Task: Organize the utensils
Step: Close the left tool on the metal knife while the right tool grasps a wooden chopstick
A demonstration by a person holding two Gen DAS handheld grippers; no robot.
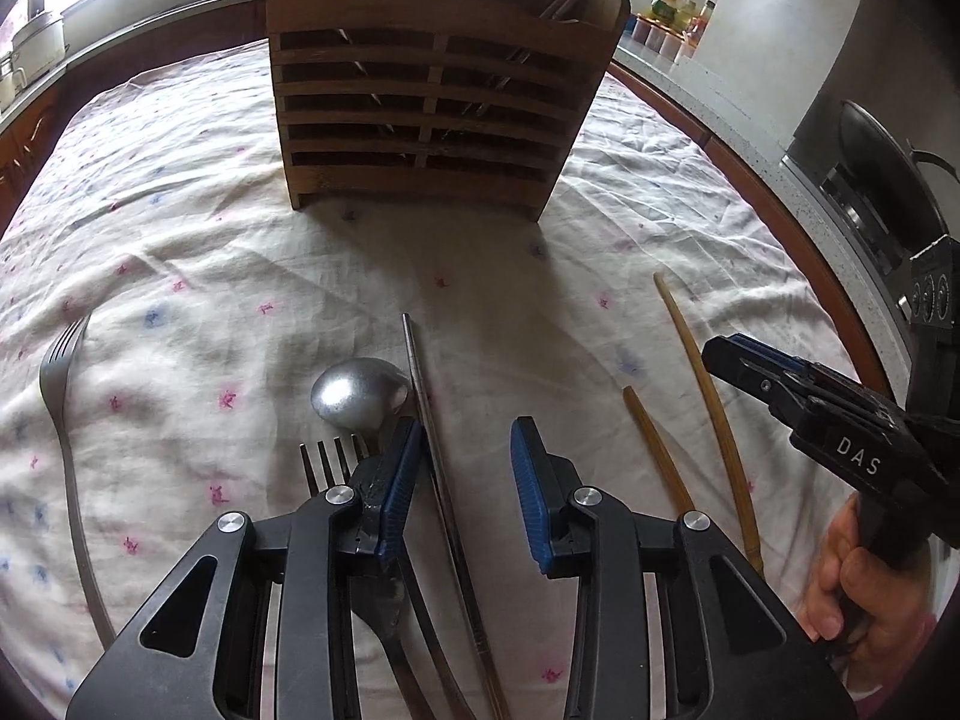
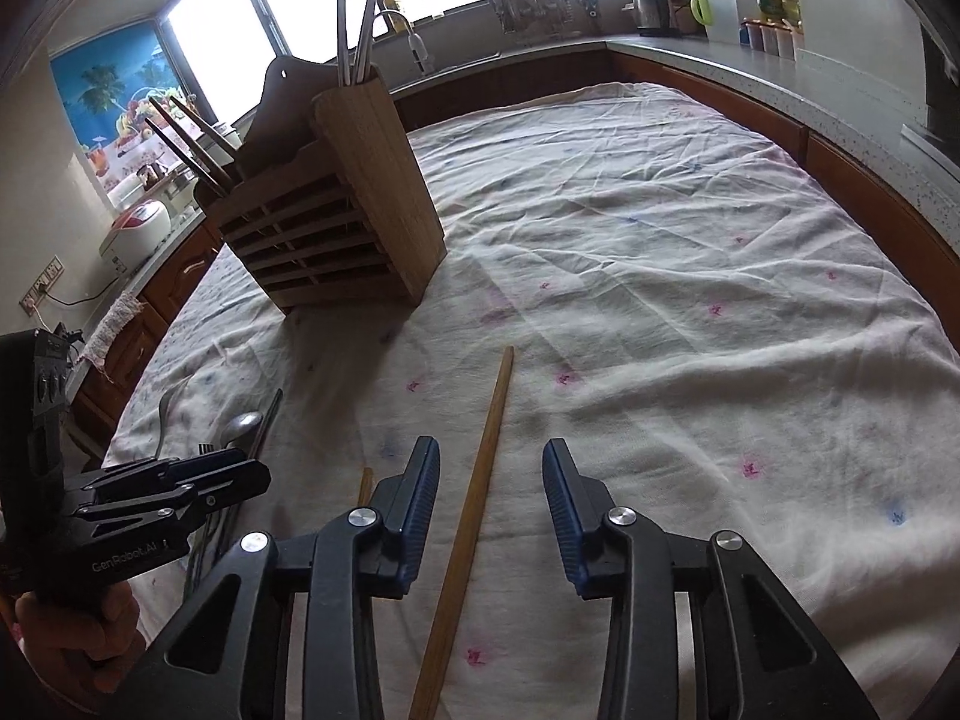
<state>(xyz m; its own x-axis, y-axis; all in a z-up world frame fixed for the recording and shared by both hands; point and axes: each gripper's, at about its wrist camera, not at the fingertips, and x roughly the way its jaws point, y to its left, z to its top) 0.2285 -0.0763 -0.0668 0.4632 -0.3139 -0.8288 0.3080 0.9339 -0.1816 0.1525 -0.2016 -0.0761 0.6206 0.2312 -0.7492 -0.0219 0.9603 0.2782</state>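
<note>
Done: some chopsticks (image 2: pixel 354 12) stand in the wooden holder (image 1: pixel 432 96).
Left: forks, spoon (image 1: pixel 360 393), loose sticks on the worktop (image 2: pixel 660 276).
Fingers: both pairs apart, holding nothing.

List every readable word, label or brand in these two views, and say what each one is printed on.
"DAS": white letters on the black right gripper, seen from the left wrist view.
"GenRobot.AI": pale letters on the black left gripper, seen from the right wrist view.
Labels on the countertop jars and bottles: too small to read.
</note>
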